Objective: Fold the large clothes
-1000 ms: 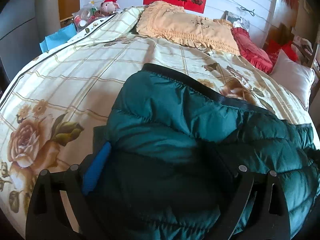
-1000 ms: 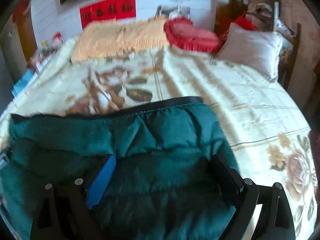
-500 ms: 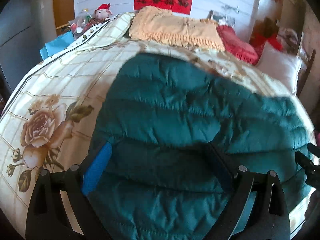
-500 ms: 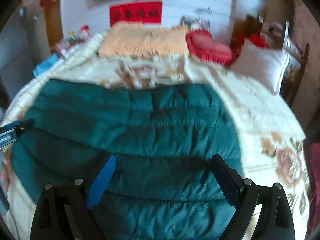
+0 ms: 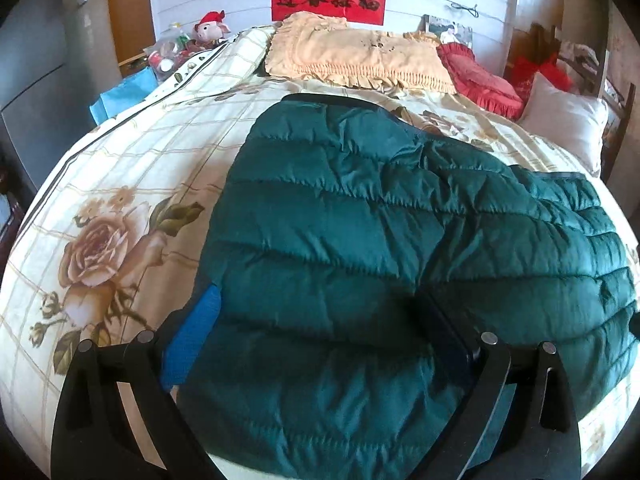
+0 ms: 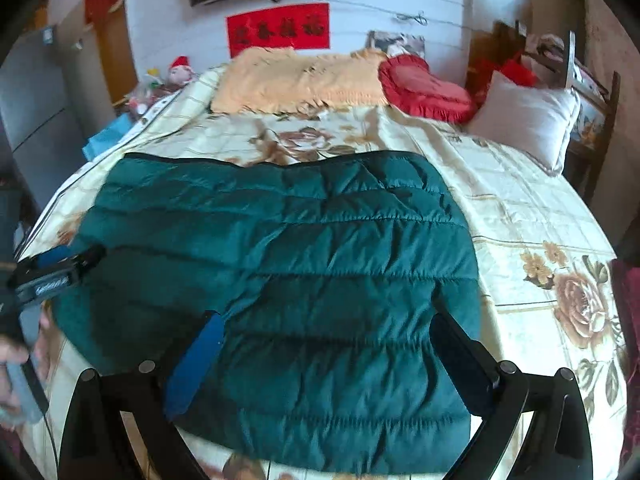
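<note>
A dark green quilted jacket (image 5: 360, 240) lies spread flat on the floral bedspread (image 5: 120, 168), its black hem toward the pillows. My left gripper (image 5: 320, 300) stands wide over the jacket's near left part, the blue pad (image 5: 192, 344) at the jacket's edge and the black finger (image 5: 452, 344) over the fabric. My right gripper (image 6: 326, 320) is over the jacket (image 6: 300, 260) at its near right part. Its jaws are opening, with fabric lying between them and neither pad pressing on it. The left gripper (image 6: 60, 268) also shows at the right wrist view's left edge, with a hand (image 6: 12, 356) below it.
At the head of the bed lie a yellow fringed pillow (image 5: 352, 56), a red heart cushion (image 6: 424, 88) and a white pillow (image 6: 524, 120). A plush toy (image 5: 210, 26) and clutter sit at the far left corner. A grey cabinet (image 5: 32, 80) stands left of the bed.
The jacket, bunched close under both grippers a second ago, has been thrown out flat toward the pillows. Both grippers have drawn back, so more of the bed shows.
</note>
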The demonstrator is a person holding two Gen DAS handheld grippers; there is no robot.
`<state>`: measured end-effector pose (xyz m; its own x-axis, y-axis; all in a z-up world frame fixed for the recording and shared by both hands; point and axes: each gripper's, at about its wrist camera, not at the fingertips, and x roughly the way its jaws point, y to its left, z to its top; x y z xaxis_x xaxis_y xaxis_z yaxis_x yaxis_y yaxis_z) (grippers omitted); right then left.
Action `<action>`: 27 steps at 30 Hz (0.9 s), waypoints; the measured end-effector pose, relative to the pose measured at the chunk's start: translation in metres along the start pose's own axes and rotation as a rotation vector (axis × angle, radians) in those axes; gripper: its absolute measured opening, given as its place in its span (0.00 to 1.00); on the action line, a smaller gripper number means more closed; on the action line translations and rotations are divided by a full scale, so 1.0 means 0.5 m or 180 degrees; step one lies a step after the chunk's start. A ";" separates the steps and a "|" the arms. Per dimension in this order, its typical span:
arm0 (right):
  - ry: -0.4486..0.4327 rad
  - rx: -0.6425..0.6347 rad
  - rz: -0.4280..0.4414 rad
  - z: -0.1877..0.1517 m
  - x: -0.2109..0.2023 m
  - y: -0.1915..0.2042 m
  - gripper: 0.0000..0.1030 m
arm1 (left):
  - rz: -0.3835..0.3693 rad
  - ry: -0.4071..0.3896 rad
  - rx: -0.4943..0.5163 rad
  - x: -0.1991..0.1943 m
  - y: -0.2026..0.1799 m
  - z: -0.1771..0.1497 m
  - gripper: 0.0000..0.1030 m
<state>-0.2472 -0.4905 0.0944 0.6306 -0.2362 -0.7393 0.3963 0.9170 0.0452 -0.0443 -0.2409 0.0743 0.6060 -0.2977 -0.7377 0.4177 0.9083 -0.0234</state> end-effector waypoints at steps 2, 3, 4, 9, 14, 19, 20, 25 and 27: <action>0.0026 -0.0020 0.0039 -0.012 -0.008 0.002 1.00 | -0.0032 0.0000 -0.0029 -0.008 0.001 -0.006 0.95; 0.0040 -0.0023 0.0039 -0.020 -0.007 0.003 1.00 | -0.0038 -0.0002 -0.0026 -0.011 0.002 -0.009 0.95; 0.0052 -0.0022 0.0025 -0.028 -0.004 0.003 1.00 | -0.0037 -0.0008 -0.0011 -0.015 0.001 -0.013 0.95; 0.0208 0.0043 -0.0118 -0.055 0.050 -0.005 1.00 | -0.0021 0.0016 0.0051 -0.013 -0.003 -0.030 0.95; 0.0258 0.0058 -0.0161 -0.061 0.079 -0.005 1.00 | -0.0011 0.0062 0.0071 -0.011 -0.005 -0.035 0.95; 0.0183 0.0205 0.0036 -0.063 0.024 -0.028 1.00 | -0.0148 0.0107 0.0024 -0.034 0.019 -0.046 0.95; 0.0136 0.0262 0.0099 -0.068 0.007 -0.038 1.00 | -0.0172 0.0123 0.0008 -0.036 0.027 -0.050 0.95; 0.0181 0.0446 0.0187 -0.094 -0.027 -0.095 1.00 | -0.0227 0.0168 -0.0107 -0.050 0.068 -0.065 0.95; 0.0193 0.0548 0.0198 -0.104 -0.028 -0.118 1.00 | -0.0236 0.0148 -0.0152 -0.058 0.084 -0.070 0.95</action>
<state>-0.3143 -0.5247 0.0670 0.6183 -0.1562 -0.7703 0.4693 0.8595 0.2025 -0.0681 -0.1839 0.0710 0.5421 -0.3517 -0.7631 0.4269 0.8975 -0.1103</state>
